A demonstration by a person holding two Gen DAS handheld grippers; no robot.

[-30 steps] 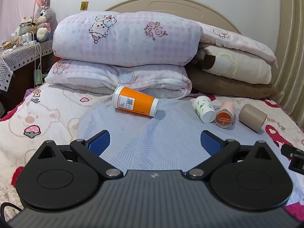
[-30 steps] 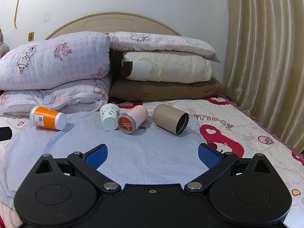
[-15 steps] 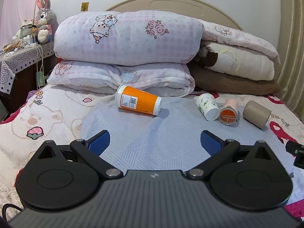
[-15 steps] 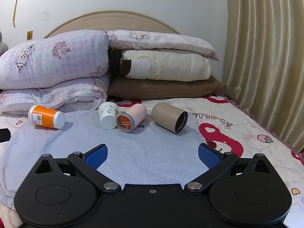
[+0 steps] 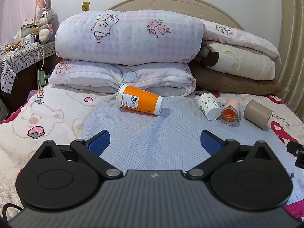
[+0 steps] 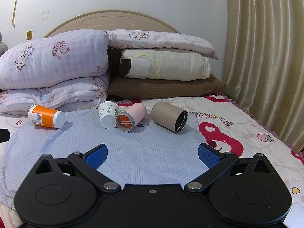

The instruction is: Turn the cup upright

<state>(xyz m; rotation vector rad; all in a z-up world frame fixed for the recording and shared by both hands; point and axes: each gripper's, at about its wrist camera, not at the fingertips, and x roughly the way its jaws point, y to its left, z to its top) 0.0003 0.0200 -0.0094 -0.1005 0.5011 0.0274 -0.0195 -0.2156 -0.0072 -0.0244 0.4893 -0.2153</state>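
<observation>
Fingers of the left gripper (image 5: 154,142) are standing wide apart and holding nothing, and the right gripper (image 6: 152,154) is spread just as wide and is just as empty. Both are hovering low over the pale blue mat (image 5: 161,138) that is lying across the bedspread (image 5: 47,117).

Compared with a second ago, the left view is sitting slightly closer to the row of cups and a little more to the left, so the orange cup (image 5: 139,102) is now lying nearly straight ahead between its fingers. The right view is likewise edging forward, with the beige cup (image 6: 169,116) and the pink cup (image 6: 131,117) growing larger ahead of it.

All four cups are lying on their sides, untouched: the orange one apart on the left, the white patterned cup (image 5: 208,107) touching the pink one, the beige one just beside them. Folded quilts (image 5: 129,41) are stacked right behind.

Judging by this drift, the approach is under way and no cup is upright yet; the orange cup looks the likeliest first target for the left gripper.
</observation>
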